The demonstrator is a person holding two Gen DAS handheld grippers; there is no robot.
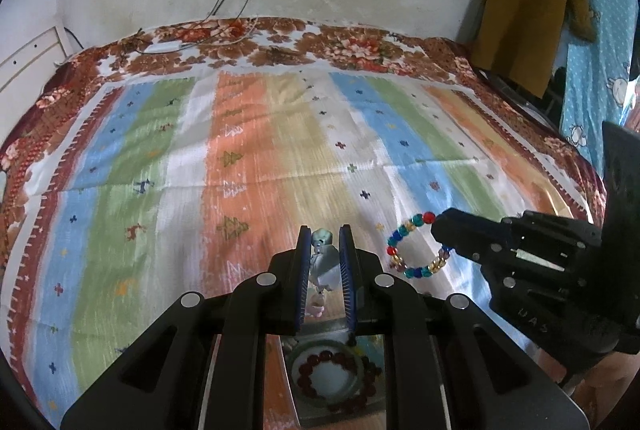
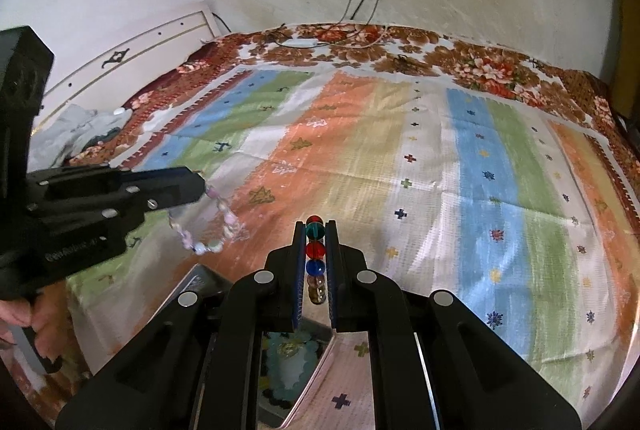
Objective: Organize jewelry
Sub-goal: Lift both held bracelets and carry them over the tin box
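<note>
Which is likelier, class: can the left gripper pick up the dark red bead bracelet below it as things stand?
Probably not: the left gripper is already shut on a pale beaded bracelet, so its jaws are occupied, though the dark red bead bracelet lies just beneath.

The right hand-held gripper [image 2: 316, 230] is matt black plastic with dull metal pivot discs, and the multicoloured bracelet [image 1: 416, 245] between its pads is glossy, see-through beads. The left hand-held gripper [image 1: 325, 236], of the same plastic, clamps a pale bracelet [image 2: 208, 226] of translucent, milky beads. Beneath both lies a woven striped cloth [image 1: 248, 158], coarse and matt, over the bed's floral sheet [image 1: 352, 50].
</note>
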